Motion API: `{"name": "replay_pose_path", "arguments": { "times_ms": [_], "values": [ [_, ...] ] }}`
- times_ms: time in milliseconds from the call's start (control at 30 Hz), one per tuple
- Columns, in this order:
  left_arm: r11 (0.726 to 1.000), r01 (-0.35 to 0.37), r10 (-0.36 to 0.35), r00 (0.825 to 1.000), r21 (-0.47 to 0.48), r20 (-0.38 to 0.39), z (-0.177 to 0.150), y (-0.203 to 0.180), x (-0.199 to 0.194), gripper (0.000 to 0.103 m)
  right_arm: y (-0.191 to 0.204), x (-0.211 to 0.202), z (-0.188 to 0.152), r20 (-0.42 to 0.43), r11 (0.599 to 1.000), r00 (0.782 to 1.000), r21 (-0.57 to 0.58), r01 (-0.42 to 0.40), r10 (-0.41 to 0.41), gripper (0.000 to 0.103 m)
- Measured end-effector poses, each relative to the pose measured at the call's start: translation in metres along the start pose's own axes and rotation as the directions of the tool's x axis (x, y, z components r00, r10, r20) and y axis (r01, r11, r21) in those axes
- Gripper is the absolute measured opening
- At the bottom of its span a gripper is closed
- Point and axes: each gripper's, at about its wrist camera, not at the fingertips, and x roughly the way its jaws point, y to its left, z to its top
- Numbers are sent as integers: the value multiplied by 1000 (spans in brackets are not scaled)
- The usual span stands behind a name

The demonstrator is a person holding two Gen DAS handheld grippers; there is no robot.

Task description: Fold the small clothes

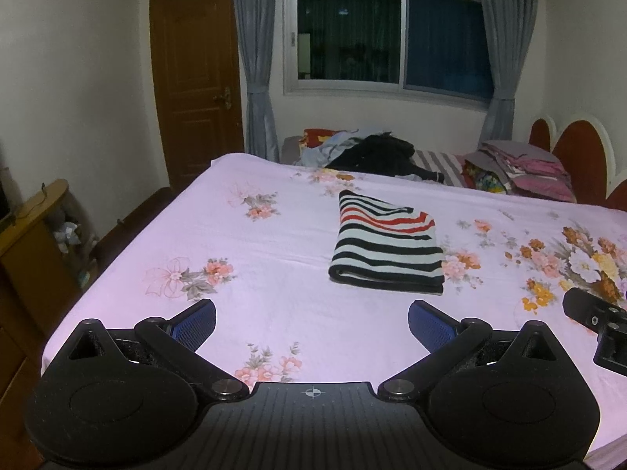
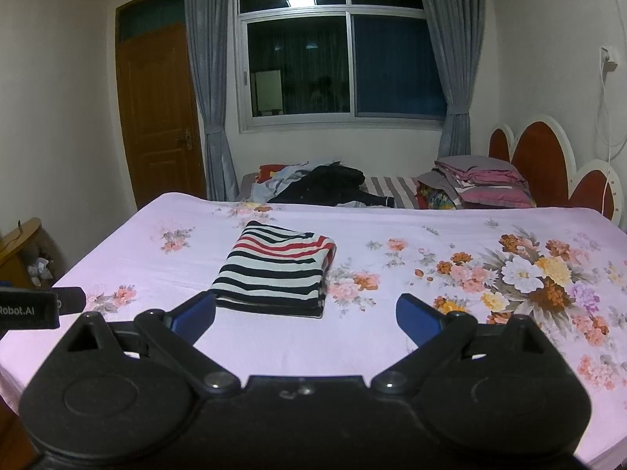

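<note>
We hold our left claw (image 1: 312,323) above the near edge of the bed with the pink floral sheet (image 1: 274,243), its two blue-padded fingers (image 1: 196,323) spread wide with nothing between them. Our right claw (image 2: 305,315) hangs over the same near edge, its blue pads (image 2: 417,319) likewise spread wide and gripping nothing.

The folded garment with black, white and red stripes (image 1: 386,244) lies flat on the sheet ahead of us, a tidy rectangle with stacked layers showing at its near edge. In the left wrist view it sits ahead and slightly right of the claw, apart from both fingers. In the right wrist view the same striped garment (image 2: 278,270) lies just beyond the left-hand finger, and we cannot tell whether the finger tip touches its near corner or only overlaps it in the view.

From the left wrist view, part of the right claw's black body (image 1: 599,327) shows at the right edge.

Beyond the sheet, a loose heap of dark and pale blue clothes (image 2: 317,184) lies at the far side of the bed, with a stack of folded grey and pink bedding (image 2: 482,186) beside it, near the red and white headboard (image 2: 544,160). A dark window with grey curtains (image 2: 341,66) and a brown wooden door (image 2: 156,113) stand behind.
</note>
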Motion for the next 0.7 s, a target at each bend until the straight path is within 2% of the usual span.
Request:
{"name": "replay_pose_path", "arguments": {
  "times_ms": [700],
  "values": [
    [1000, -4, 4, 1000, 6, -2, 3, -4, 6, 103, -2, 2, -2, -7, 1000, 1000, -1, -1, 1, 99]
  ]
}}
